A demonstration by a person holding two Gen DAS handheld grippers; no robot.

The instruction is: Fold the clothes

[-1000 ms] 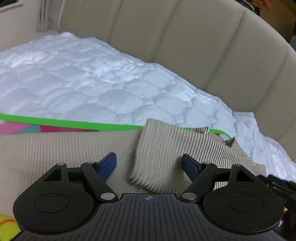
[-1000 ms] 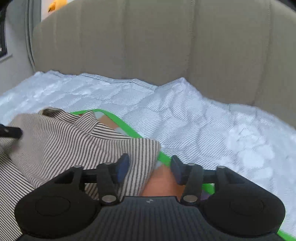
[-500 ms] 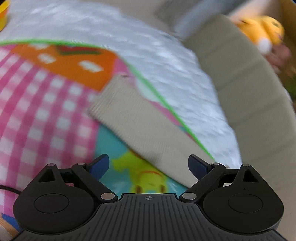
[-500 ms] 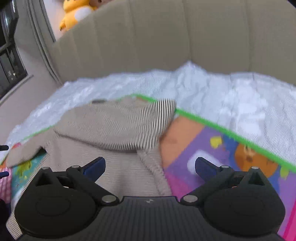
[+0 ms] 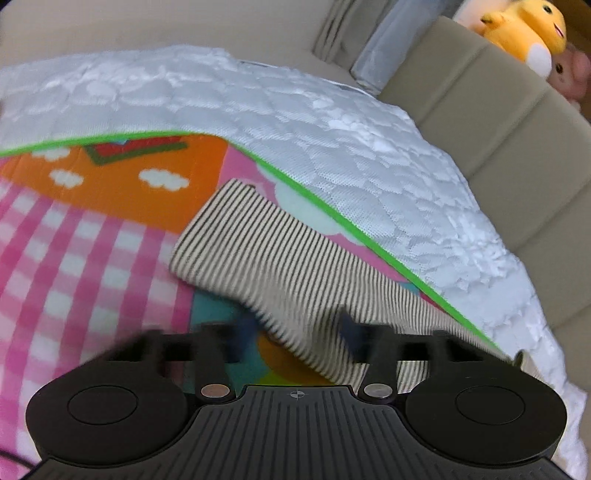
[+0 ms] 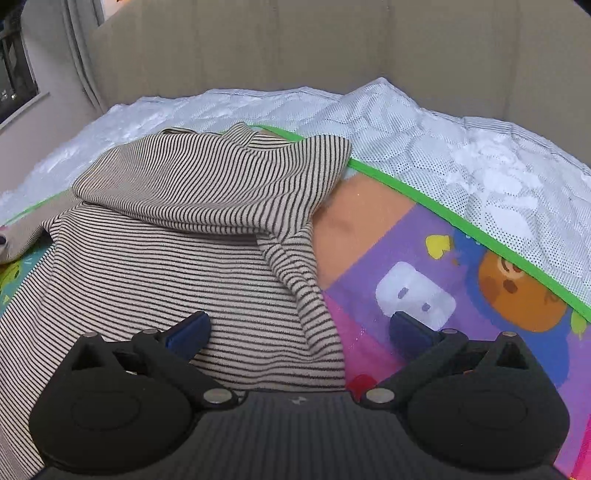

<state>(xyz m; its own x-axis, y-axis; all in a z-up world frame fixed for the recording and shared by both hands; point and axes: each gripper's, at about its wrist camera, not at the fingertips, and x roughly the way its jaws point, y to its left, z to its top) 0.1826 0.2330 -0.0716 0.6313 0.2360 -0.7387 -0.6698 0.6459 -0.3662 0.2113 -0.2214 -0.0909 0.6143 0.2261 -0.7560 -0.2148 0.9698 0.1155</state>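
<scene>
The left gripper (image 5: 295,334) has its fingers smeared by motion blur, so the pads themselves cannot be made out, but they are drawn in tight with the sleeve (image 5: 280,258) running between them, its lower edge caught there. That sleeve is beige with fine dark stripes; it stretches flat and slanted away from the fingers to a squared cuff end resting on the play mat (image 5: 74,258), just inside the mat's green border. The right gripper (image 6: 299,332) stands spread wide and grips nothing: its left finger hovers over the body of the striped top (image 6: 166,280), its right finger over bare mat, and the garment's side edge runs between the two. The top lies on the mat with its upper part folded down over the body in a thick rumpled layer, the neckline at the far edge by the green border, and one narrow fold trailing down toward the gripper. Around the mat spreads a white quilted cover (image 5: 332,122), backed by a padded beige headboard (image 6: 258,48); plush toys (image 5: 528,26) sit on top of it.
</scene>
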